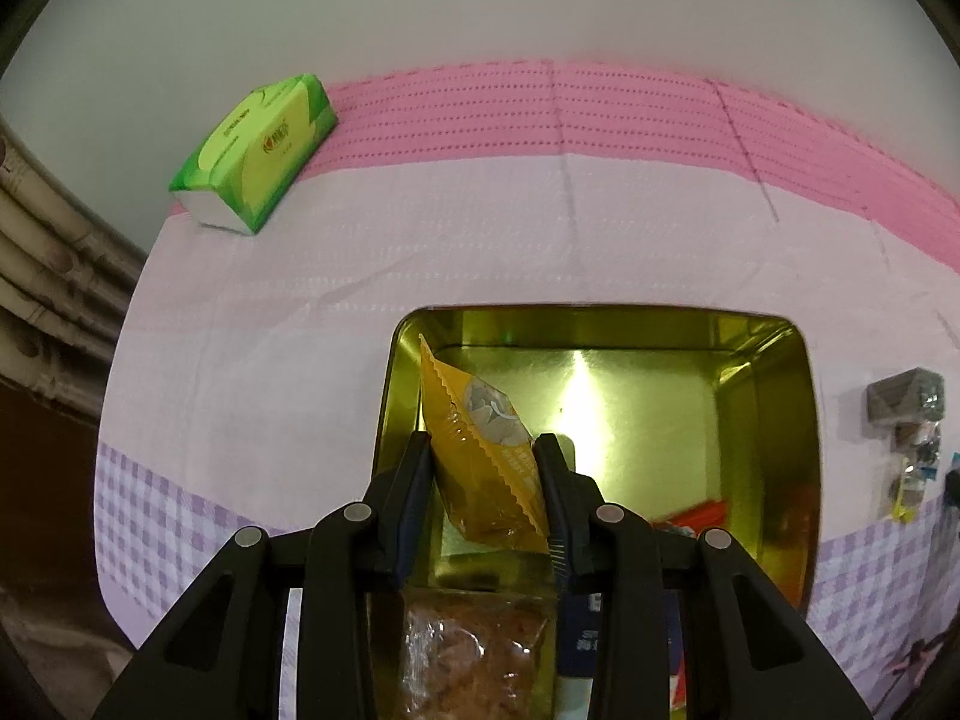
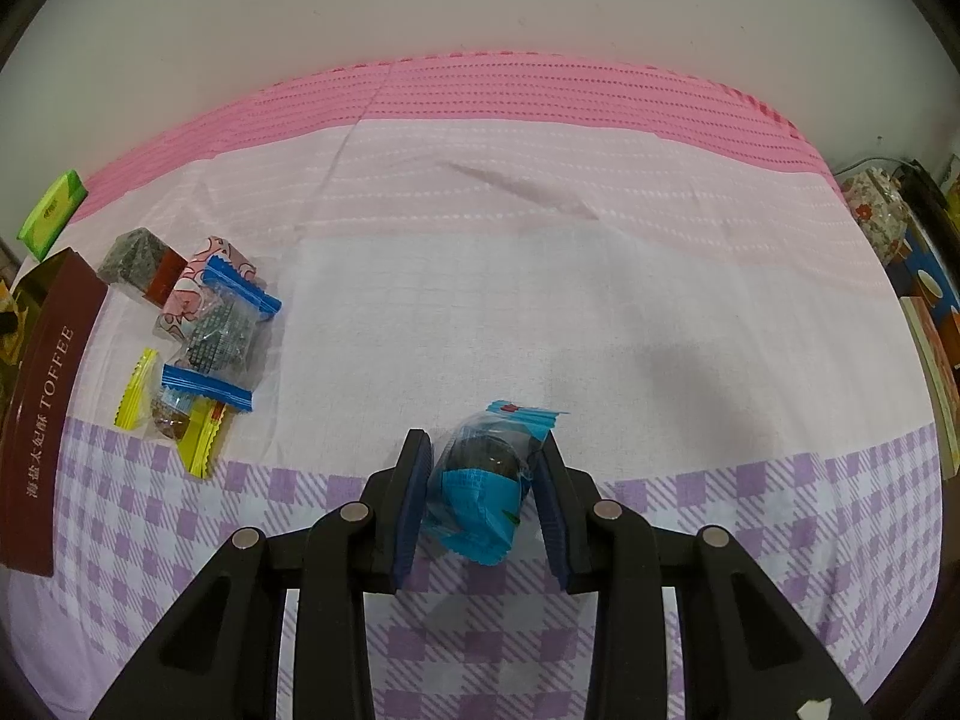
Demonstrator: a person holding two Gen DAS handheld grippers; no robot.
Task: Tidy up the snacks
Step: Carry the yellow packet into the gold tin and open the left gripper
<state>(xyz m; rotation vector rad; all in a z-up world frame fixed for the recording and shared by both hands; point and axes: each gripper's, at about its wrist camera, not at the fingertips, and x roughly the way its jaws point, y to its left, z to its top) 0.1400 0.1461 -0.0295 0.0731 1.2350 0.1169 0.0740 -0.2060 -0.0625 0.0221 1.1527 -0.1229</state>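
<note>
two grippers, each clamped on a wrapped snack

two views, both looking steeply down at a cloth-covered table [image 2: 600, 300] with a pink band at the far edge, a pale middle and a lilac check near the front.

in the left wrist view, the left gripper [image 1: 483, 468] is closed on an orange snack packet [image 1: 486, 456] with zigzag ends, one pad on each side of it. the packet hangs tilted over the open gold tin [image 1: 774, 420], toward the tin's left wall. the tin's shiny floor is mostly bare; a clear packet of brown snack [image 1: 474, 654] lies at its near end under the gripper, and red and dark blue wrappers, only partly seen, lie at its near right. a green tissue pack [image 1: 255, 150] sits well apart at the far left, on the edge of the pink band.

in the right wrist view, the right gripper [image 2: 483, 474] is closed on a blue-wrapped dark round snack [image 2: 480, 480], its pads pressing the wrapper from both sides above the checked part of the cloth.

to the left lies a loose heap of remaining snacks [image 2: 198, 342]: blue-ended clear packets, yellow-ended ones, a pink patterned one and a dark cube-shaped one. just beside the heap, at the left edge, a maroon strip marked toffee [image 2: 45, 420] shows; i cannot tell whether it is the tin's outer side or a lid.
</note>
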